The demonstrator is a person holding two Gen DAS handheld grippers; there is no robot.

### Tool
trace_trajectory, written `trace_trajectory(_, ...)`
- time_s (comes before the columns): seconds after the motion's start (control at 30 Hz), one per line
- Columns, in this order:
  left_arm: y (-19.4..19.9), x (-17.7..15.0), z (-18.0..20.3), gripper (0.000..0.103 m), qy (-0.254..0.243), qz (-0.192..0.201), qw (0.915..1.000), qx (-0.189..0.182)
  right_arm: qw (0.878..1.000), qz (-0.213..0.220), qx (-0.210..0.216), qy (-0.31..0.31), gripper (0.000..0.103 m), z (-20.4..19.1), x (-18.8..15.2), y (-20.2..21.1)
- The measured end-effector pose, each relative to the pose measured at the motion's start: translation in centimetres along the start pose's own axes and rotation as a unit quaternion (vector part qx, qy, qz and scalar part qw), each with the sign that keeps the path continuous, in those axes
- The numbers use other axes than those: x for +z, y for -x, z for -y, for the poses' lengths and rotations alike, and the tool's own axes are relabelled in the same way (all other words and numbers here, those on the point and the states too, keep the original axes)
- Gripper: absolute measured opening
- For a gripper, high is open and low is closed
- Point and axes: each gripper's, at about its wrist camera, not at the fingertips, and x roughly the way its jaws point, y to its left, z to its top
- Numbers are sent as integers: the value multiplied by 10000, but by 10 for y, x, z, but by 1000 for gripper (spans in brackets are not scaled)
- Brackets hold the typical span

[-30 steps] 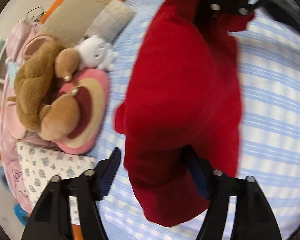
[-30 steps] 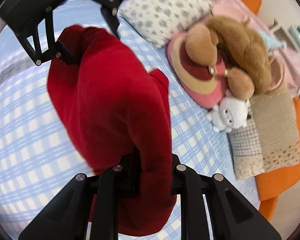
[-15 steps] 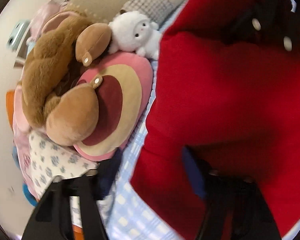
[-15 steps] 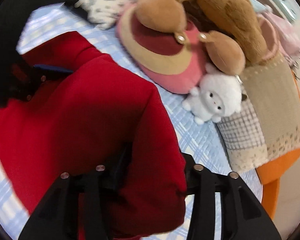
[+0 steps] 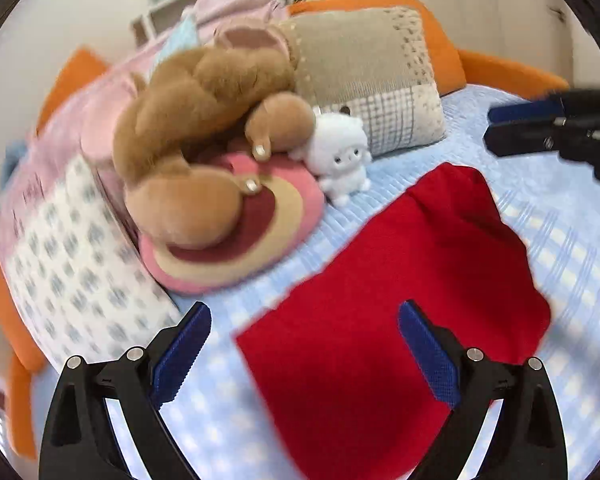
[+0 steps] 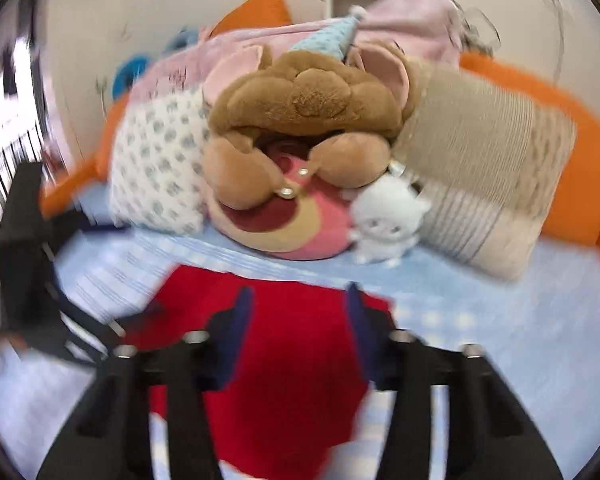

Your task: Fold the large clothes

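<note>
A red garment (image 5: 400,280) lies folded on the blue checked bed sheet (image 5: 560,240); it shows again in the right wrist view as the red garment (image 6: 292,360). My left gripper (image 5: 304,312) hovers over its near left part, jaws opening wide, with nothing between the pads. My right gripper (image 6: 300,296) hangs above the garment's middle, jaws closing but apart, and the cloth lies below them, not gripped. Each gripper shows in the other's view: the right gripper (image 5: 540,128) above the garment's far end, the left gripper (image 6: 32,260) at the left edge.
At the head of the bed sit a brown plush toy (image 6: 308,120), a pink round cushion (image 5: 236,240), a small white plush (image 5: 342,156), a dotted pillow (image 6: 156,168) and a beige patchwork pillow (image 6: 484,160). An orange bed frame (image 6: 572,168) runs behind them.
Both grippers held the red garment up in the air; now it lies flat on the sheet, released by both. Both wrists have rolled upright and pulled back from the cloth.
</note>
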Motion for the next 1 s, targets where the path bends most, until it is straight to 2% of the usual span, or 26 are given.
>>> trace_trajectory(0.07,-19,-8,17,96,-98,-372,9991,160,9995,-314,-15,-30,30,-5,-10,-14)
trace_trajectory(0.17,-51,-31,35,96,-257,-830,9956,347,9928,-1017,-626,-95,30,-2,-44,-54)
trace_trajectory(0.23,-64,-46,34,96,-98,-827,9960,320,9878,-1273,-830,-341,30,11,-69,-76)
trace_trajectory(0.33,-76,-59,15,96,680,-688,9949,-277,9837,-1339,-573,-1054,31,34,-99,-97)
trace_trajectory(0.4,-85,-70,11,96,809,-554,9945,-376,9757,-1187,-82,-1838,32,57,-117,-111)
trace_trajectory(0.47,-89,-78,12,96,935,-388,9941,-382,9666,-1053,187,-2328,32,67,-129,-117)
trace_trajectory(0.53,-91,-84,11,96,1108,-293,9927,-366,9741,-1046,-44,-2004,32,56,-124,-118)
trace_trajectory(0.63,-82,-81,3,96,1276,-411,9896,-527,9747,-1232,-279,-1842,35,46,-111,-114)
trace_trajectory(0.67,-76,-80,-3,96,1369,-447,9871,-695,9744,-1265,-290,-1837,38,46,-107,-111)
trace_trajectory(0.7,-73,-79,-8,96,1434,-458,9851,-836,9742,-1263,-263,-1850,52,46,-103,-103)
trace_trajectory(0.73,-62,-83,-20,96,1578,-468,9809,-1040,9744,-1238,-118,-1872,62,44,-98,-91)
trace_trajectory(0.77,-56,-86,-30,96,1752,-501,9762,-1174,9739,-1247,-34,-1896,85,48,-99,-82)
trace_trajectory(0.8,-52,-92,-44,97,2006,-608,9674,-1419,9730,-1288,13,-1914,94,47,-98,-74)
trace_trajectory(0.87,-53,-112,-68,97,2568,-956,9431,-1882,9704,-1361,300,-1975,93,46,-100,-57)
trace_trajectory(0.9,-59,-124,-77,97,2827,-1185,9283,-2105,9662,-1416,474,-2102,93,49,-104,-52)
trace_trajectory(0.93,-65,-133,-82,97,2986,-1348,9179,-2241,9558,-1543,766,-2384,93,55,-112,-48)
trace_trajectory(0.97,-74,-148,-88,97,3181,-1590,9053,-2322,9484,-1650,852,-2570,93,59,-117,-47)
trace_trajectory(1.0,-82,-160,-91,98,3372,-1724,8917,-2480,9342,-1840,983,-2893,93,68,-126,-48)
